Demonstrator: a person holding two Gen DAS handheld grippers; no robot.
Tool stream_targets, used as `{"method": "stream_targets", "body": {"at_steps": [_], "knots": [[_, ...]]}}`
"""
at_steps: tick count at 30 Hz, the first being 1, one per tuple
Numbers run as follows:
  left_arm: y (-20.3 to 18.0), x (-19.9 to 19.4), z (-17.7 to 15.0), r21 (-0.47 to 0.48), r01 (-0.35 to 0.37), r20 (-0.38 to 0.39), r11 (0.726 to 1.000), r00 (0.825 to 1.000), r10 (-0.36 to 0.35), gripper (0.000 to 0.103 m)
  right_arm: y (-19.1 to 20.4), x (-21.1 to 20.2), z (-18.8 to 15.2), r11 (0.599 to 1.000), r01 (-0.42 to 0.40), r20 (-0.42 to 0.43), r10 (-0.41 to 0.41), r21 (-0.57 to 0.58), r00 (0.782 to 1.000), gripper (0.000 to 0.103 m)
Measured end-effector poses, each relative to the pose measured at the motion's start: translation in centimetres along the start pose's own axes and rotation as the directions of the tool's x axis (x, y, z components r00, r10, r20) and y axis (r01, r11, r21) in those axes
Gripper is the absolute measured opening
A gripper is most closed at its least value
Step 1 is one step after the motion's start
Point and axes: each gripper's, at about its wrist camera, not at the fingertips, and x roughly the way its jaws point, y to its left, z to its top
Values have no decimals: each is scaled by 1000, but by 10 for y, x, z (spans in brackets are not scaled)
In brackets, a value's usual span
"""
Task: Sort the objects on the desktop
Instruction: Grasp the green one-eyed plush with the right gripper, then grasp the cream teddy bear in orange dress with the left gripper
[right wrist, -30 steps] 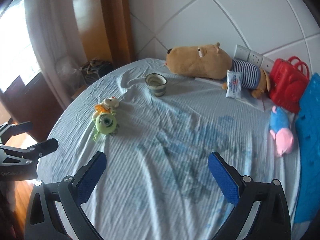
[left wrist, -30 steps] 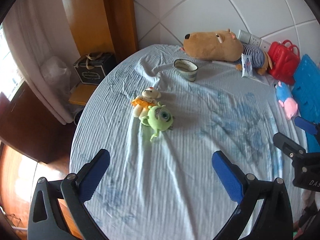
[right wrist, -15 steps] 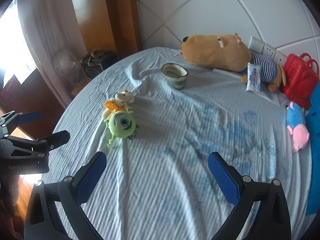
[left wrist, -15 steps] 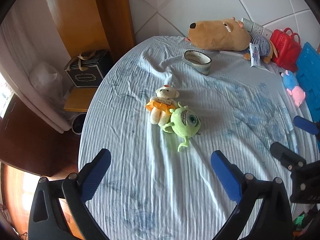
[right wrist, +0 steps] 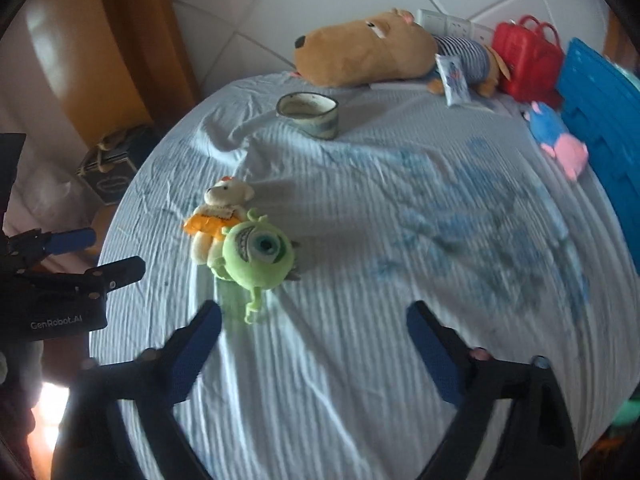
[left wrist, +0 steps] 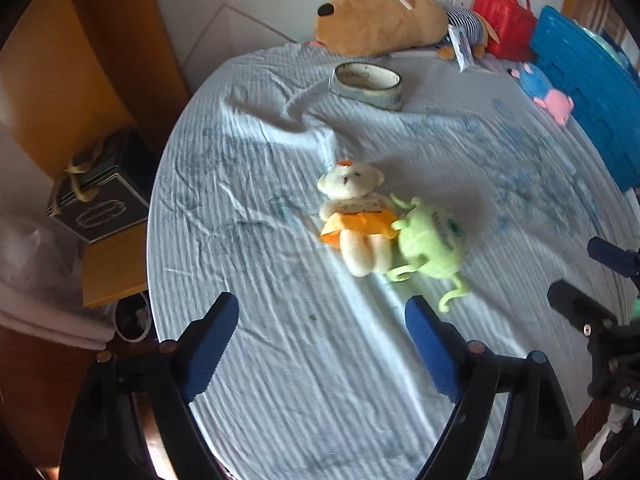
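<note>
A small white bear in an orange skirt [left wrist: 354, 216] lies on the round blue-clothed table [left wrist: 280, 380], touching a green one-eyed monster plush [left wrist: 434, 240] on its right. Both also show in the right wrist view: the bear [right wrist: 218, 212] and the monster [right wrist: 256, 258]. My left gripper [left wrist: 322, 340] is open and empty, just short of the two toys. My right gripper [right wrist: 314, 344] is open and empty, just right of and short of the monster. A ceramic cup [left wrist: 368, 84] stands farther back.
A big brown plush dog [left wrist: 380, 20], a tissue pack [right wrist: 452, 80], a red bag [right wrist: 526, 60], a blue-and-pink plush [right wrist: 558, 140] and a blue crate [left wrist: 592, 88] line the far and right sides. A black box [left wrist: 96, 196] sits on a stool beyond the left edge.
Both grippers have moved forward and down toward the bear and the monster plush, which now look much closer. Both stay open. Nothing on the table has moved.
</note>
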Motion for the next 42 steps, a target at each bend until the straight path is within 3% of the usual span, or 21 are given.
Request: {"method": "stream_targets", "body": {"at_steps": [4, 9, 12, 26, 32, 34, 36, 39, 42], "knots": [[12, 19, 7, 36, 69, -20, 997, 997, -68, 75, 19, 16, -1, 998, 14, -15, -13, 57, 1000, 75], [6, 53, 22, 71, 119, -33, 990, 993, -117, 74, 33, 52, 11, 996, 17, -30, -14, 88, 999, 71], [2, 73, 27, 85, 135, -51, 987, 990, -131, 61, 31, 71, 16, 994, 18, -41, -14, 109, 999, 69], [-8, 110, 42, 147, 183, -70, 972, 982, -175, 59, 13, 97, 32, 979, -72, -43, 82, 189, 996, 69], [-9, 112, 40, 152, 220, -68, 963, 975, -212, 40, -2, 118, 26, 942, -187, -80, 217, 277, 973, 76], [-9, 111, 39, 151, 233, -66, 961, 972, -225, 25, -2, 125, 23, 931, -223, -94, 259, 288, 961, 75], [-9, 109, 37, 149, 245, -68, 958, 969, -237, 18, 6, 124, 21, 937, -236, -96, 268, 258, 959, 59], [-14, 103, 34, 165, 227, -54, 960, 974, -221, 18, 22, 112, 22, 982, -114, -98, 129, 151, 987, 56], [-20, 92, 31, 190, 207, -27, 960, 978, -205, 17, 25, 99, 20, 994, -33, -91, 43, 107, 995, 56]]}}
